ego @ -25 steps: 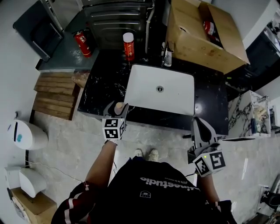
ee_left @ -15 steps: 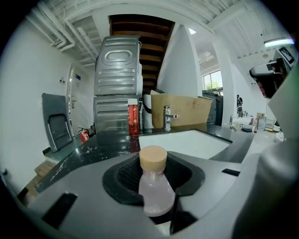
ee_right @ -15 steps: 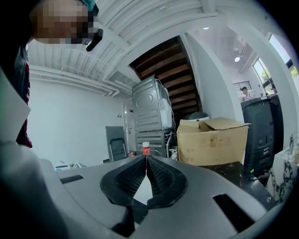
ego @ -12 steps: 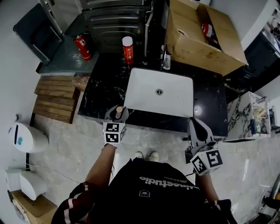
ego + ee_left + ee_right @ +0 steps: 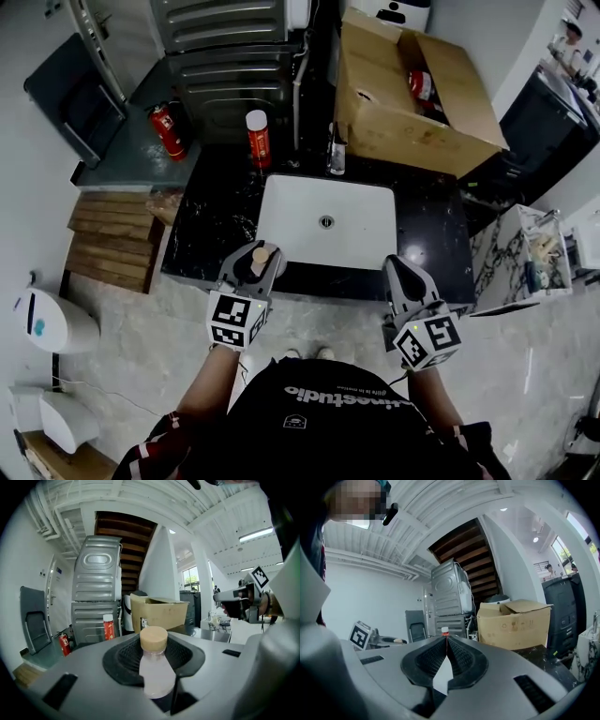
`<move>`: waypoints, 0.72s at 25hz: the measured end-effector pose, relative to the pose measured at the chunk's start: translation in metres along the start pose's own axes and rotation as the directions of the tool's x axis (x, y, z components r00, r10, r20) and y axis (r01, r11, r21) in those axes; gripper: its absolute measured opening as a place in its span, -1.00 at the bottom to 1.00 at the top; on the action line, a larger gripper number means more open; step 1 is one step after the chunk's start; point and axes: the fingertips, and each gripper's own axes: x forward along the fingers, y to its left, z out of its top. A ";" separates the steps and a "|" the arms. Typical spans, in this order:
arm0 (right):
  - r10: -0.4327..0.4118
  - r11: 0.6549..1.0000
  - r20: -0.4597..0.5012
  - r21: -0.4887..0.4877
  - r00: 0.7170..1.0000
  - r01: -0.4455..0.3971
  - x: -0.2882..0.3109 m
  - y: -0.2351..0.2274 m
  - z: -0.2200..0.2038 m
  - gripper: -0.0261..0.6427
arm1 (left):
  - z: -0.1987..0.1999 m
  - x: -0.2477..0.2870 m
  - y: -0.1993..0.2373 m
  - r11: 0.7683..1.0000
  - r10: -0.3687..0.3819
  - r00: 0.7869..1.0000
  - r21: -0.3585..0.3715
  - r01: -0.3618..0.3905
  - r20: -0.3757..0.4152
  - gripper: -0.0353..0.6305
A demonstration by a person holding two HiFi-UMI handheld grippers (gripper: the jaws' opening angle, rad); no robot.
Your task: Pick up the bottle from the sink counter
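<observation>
Gripping a small pale bottle [image 5: 154, 670] round its body, the left gripper [image 5: 257, 265] holds it at the bench's [image 5: 211, 216] near edge, just left of the sink [image 5: 356, 230]. The right gripper [image 5: 398, 272] has its jaws pressed together, empty. Best lifted straight up, bottle upright, with a steady squeeze.

A black marble table [image 5: 211, 220] with a white basin [image 5: 328, 225] set into it stands on a pale, veined stone floor [image 5: 141, 319]. Behind it rises a grey ribbed metal machine [image 5: 225, 47], with a dark chair [image 5: 70, 94] to the left and a red fire extinguisher [image 5: 167, 129] between them. Wooden slats [image 5: 112, 225] lie by the table's left end; a large open cardboard box [image 5: 403, 103] sits at the back right. The walls are white, the ceiling [image 5: 140, 494] ribbed and white — a strip light [image 5: 255, 534], a bright window [image 5: 190, 579], and the dark wooden underside of a staircase [image 5: 124, 531].
</observation>
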 end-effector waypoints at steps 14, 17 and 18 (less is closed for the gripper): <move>-0.062 0.994 0.046 -0.089 0.997 0.066 -0.009 -0.015 0.016 -0.81 | 0.070 0.008 -0.045 0.993 -0.111 0.989 0.054 0.106 0.094 -0.49; -0.058 0.995 0.049 -0.083 0.997 0.062 -0.011 -0.015 0.017 -0.81 | 0.076 0.009 -0.047 0.992 -0.115 0.988 0.058 0.110 0.105 -0.49; -0.057 0.995 0.051 -0.084 0.997 0.061 -0.012 -0.015 0.017 -0.81 | 0.078 0.010 -0.048 0.992 -0.117 0.987 0.060 0.111 0.109 -0.49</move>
